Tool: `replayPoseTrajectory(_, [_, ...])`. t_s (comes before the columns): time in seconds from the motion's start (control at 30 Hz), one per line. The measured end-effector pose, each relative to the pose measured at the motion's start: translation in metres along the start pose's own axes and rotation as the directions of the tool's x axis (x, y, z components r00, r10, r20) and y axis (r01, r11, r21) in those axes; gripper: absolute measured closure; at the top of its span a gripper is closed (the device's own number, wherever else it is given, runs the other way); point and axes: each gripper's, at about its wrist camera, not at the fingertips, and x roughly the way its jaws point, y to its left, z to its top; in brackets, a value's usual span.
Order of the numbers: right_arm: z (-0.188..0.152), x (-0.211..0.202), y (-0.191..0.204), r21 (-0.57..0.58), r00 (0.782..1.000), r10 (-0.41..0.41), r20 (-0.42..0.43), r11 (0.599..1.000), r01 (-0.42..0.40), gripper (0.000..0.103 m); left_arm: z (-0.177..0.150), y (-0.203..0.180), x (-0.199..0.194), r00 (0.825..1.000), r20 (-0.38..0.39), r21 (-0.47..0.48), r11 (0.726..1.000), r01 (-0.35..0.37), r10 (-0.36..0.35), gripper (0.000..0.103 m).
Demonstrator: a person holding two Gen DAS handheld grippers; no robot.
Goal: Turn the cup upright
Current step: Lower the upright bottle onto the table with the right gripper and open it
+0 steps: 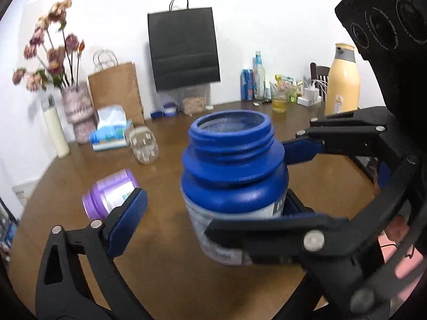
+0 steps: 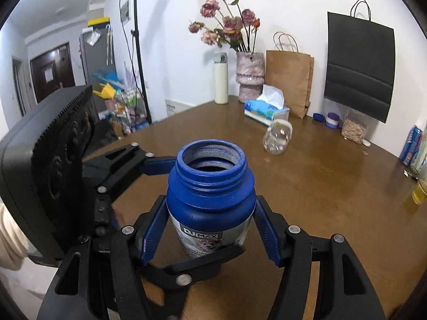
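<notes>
blue jar upright between two grippers

blue jar (image 2: 210,200) stands mouth up on the brown table (image 2: 333,200), its threaded neck open with no lid on it. in the right wrist view the right gripper (image 2: 210,229) straddles the jar's lower body: one blue pad (image 2: 153,230) sits against one side and the other just at the opposite side, jaws closed around the labelled body. the left gripper (image 2: 149,184) comes in from the side, one finger reaching to the jar's shoulder and another crossing low in front of the label; whether it pinches the jar i cannot tell. in the left wrist view the jar (image 1: 233,184) sits off to one side of that gripper's visible blue pad (image 1: 128,222), well apart from it. a purple jar (image 1: 109,194) lies on its side nearby, and a clear cup (image 2: 277,137) lies tipped over farther back on the table
</notes>
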Motion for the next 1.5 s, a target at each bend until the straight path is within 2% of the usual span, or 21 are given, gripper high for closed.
replayPoseTrajectory(0.13, [-0.027,0.009,0.005,0.03,0.999,0.026,-0.033,0.999,-0.025,0.035,-0.028,-0.003,0.0,0.998,-0.063,-0.032,0.999,0.025,-0.027,0.005])
replayPoseTrajectory(0.3, [-0.053,0.019,0.015,0.007,0.999,0.036,-0.027,0.999,-0.036,0.035,-0.049,-0.012,0.002,0.996,-0.093,0.037,0.999,-0.002,0.005,0.005])
replayPoseTrajectory(0.4, [-0.062,0.028,0.013,0.028,0.998,0.051,-0.041,0.998,-0.05,0.034,-0.057,-0.012,0.007,0.992,-0.123,0.026,1.0,-0.008,0.011,0.005])
replayPoseTrajectory(0.53, [-0.066,0.03,0.017,0.01,1.0,0.015,-0.025,1.0,-0.015,0.034,-0.066,-0.008,0.011,0.991,-0.131,0.001,1.0,-0.009,0.009,0.003])
replayPoseTrajectory(0.67, [-0.067,0.031,0.015,0.036,0.999,0.019,-0.029,0.999,-0.018,0.033,-0.068,-0.003,0.012,0.99,-0.14,-0.032,0.999,0.015,-0.019,0.001])
replayPoseTrajectory(0.77, [-0.068,0.031,0.014,0.055,1.0,0.005,-0.029,0.999,-0.004,0.024,-0.069,-0.002,0.011,0.99,-0.138,-0.028,1.0,0.008,-0.012,0.0])
replayPoseTrajectory(0.8, [-0.069,0.031,0.013,0.059,1.0,0.002,-0.026,0.998,-0.001,0.024,-0.069,-0.003,0.01,0.99,-0.138,-0.026,1.0,0.007,-0.01,0.0])
replayPoseTrajectory(0.87, [-0.069,0.029,0.012,0.071,1.0,0.004,-0.024,0.998,-0.003,0.024,-0.07,-0.005,0.009,0.99,-0.139,-0.016,1.0,-0.003,0.001,0.0])
replayPoseTrajectory(0.93, [-0.069,0.025,0.01,0.084,1.0,-0.001,-0.021,0.997,0.003,0.024,-0.071,-0.008,0.004,0.987,-0.153,-0.006,0.999,-0.044,0.043,0.0])
replayPoseTrajectory(1.0, [-0.067,0.015,0.008,0.099,1.0,-0.007,-0.005,0.995,0.007,0.024,-0.069,-0.01,-0.013,0.991,-0.119,-0.02,0.998,-0.059,0.056,0.0])
replayPoseTrajectory(1.17, [-0.06,-0.032,-0.003,0.156,0.995,-0.068,0.074,0.986,0.056,0.023,-0.057,0.0,-0.064,0.996,-0.019,-0.09,0.992,-0.092,0.09,0.0])
replayPoseTrajectory(1.23, [-0.054,-0.054,-0.008,0.174,0.986,-0.126,0.11,0.979,0.106,0.017,-0.047,0.011,-0.083,0.99,0.019,-0.131,0.982,-0.138,0.142,0.0])
replayPoseTrajectory(1.3, [-0.05,-0.068,-0.011,0.184,0.973,-0.195,0.127,0.968,0.17,0.016,-0.039,0.028,-0.098,0.972,0.054,-0.194,0.957,-0.215,0.23,0.0])
replayPoseTrajectory(1.4, [-0.043,-0.079,-0.018,0.205,0.943,-0.305,0.134,0.939,0.275,0.016,-0.034,0.048,-0.098,0.957,0.037,-0.262,0.927,-0.27,0.289,0.0])
replayPoseTrajectory(1.5, [-0.04,-0.079,-0.029,0.241,0.94,-0.315,0.13,0.93,0.278,0.016,-0.031,0.056,-0.094,0.953,0.022,-0.283,0.916,-0.285,0.303,0.0])
